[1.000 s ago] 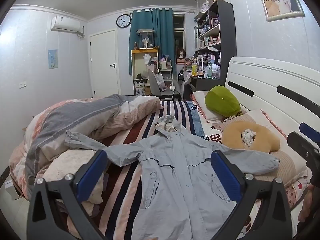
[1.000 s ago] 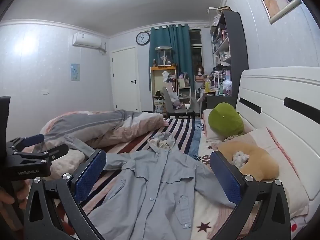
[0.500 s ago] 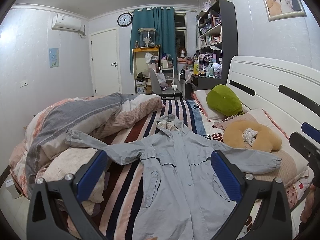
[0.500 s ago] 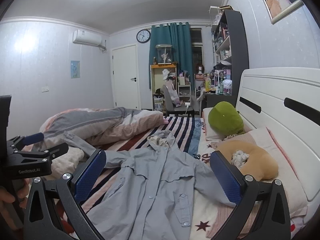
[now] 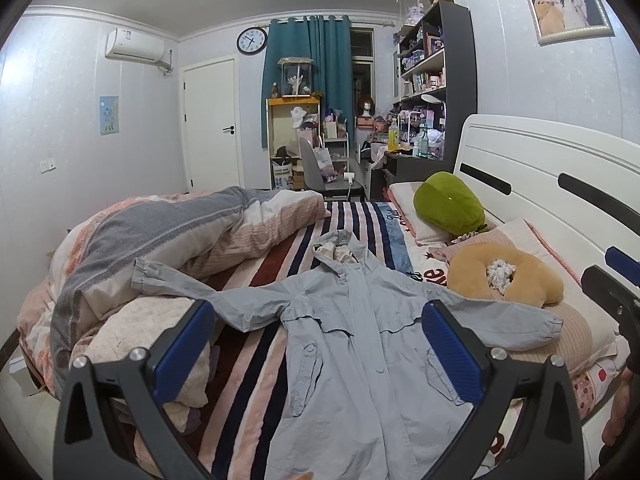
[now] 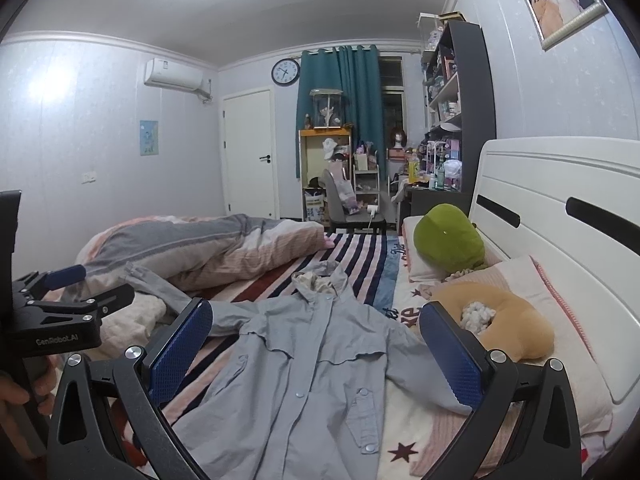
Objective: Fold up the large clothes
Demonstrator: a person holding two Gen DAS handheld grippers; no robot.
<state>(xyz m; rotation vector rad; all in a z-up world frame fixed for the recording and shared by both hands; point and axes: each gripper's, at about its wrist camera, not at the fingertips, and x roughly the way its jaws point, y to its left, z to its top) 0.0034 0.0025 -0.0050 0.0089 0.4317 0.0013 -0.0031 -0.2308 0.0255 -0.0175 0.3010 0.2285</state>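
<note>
A light grey-blue hooded jacket lies spread flat, front up, on the striped bed, sleeves out to both sides; it also shows in the right wrist view. Its left sleeve rests on the bunched quilt, its right sleeve on a pillow. My left gripper is open and empty, held above the jacket's chest. My right gripper is open and empty, above the jacket's right half. The left gripper also shows at the left edge of the right wrist view, and the right one at the left view's right edge.
A bunched pink-and-grey quilt fills the bed's left side. A green plush, a tan neck pillow and pillows lie along the white headboard. A desk, chair and shelves stand beyond the bed's far end.
Both grippers have shifted slightly, so the view sits a little lower and closer over the jacket. The jacket has not moved and both grippers stay open.
</note>
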